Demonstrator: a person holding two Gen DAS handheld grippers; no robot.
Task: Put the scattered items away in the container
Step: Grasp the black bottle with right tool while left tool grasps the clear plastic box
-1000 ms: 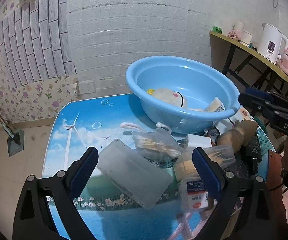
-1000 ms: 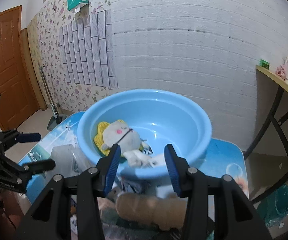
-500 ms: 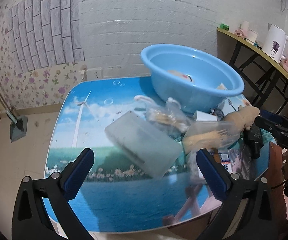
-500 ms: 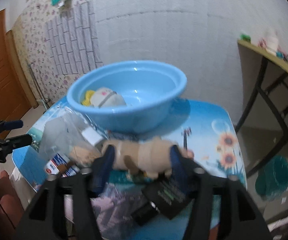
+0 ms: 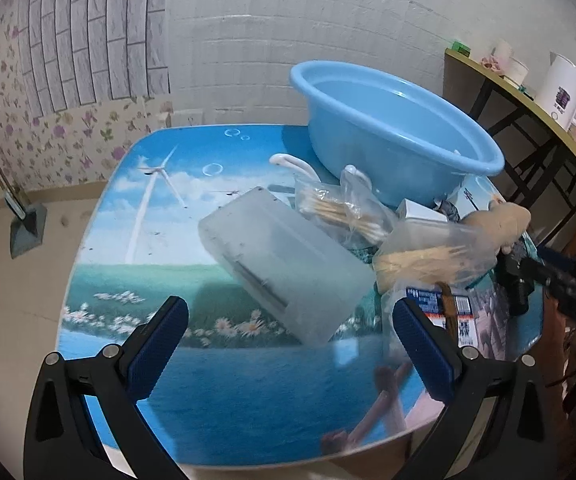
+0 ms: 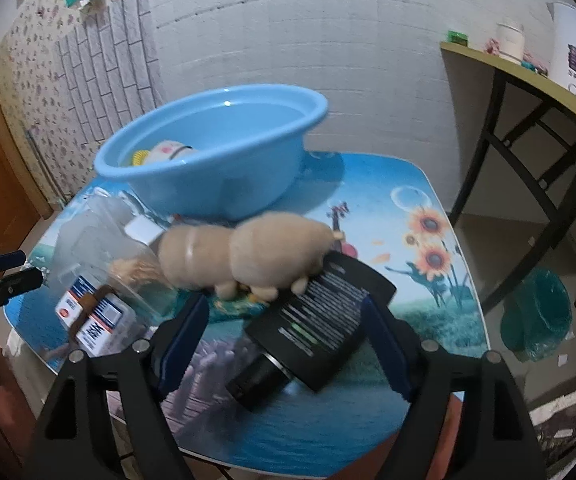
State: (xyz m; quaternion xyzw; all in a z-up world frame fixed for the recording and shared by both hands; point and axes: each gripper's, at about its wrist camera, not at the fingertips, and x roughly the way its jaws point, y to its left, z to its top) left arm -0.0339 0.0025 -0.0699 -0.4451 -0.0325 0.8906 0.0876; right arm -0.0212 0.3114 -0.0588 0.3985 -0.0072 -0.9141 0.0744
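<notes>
A light blue basin (image 5: 392, 128) stands at the back of the table and also shows in the right wrist view (image 6: 215, 152), with a white plush toy (image 6: 167, 150) inside. A frosted plastic box (image 5: 283, 264), bags of cotton swabs (image 5: 340, 208) and toothpicks (image 5: 428, 260) and a beige plush toy (image 6: 247, 256) lie in front of it. A black tube (image 6: 312, 320) lies between the open jaws of my right gripper (image 6: 283, 340). My left gripper (image 5: 288, 344) is open and empty, near the table's front edge, short of the box.
A blue-and-white medicine box (image 6: 95, 316) lies at the table's left front in the right wrist view. White hooks (image 5: 292, 162) lie by the basin. A side shelf (image 5: 528, 92) with a white kettle (image 5: 564, 92) stands on the right. A green bin (image 6: 540, 312) is on the floor.
Both grippers have pulled back and lowered from the basin toward the table's front. The right gripper has opened wider and now frames the black tube. The plush toy lies beyond its fingertips.
</notes>
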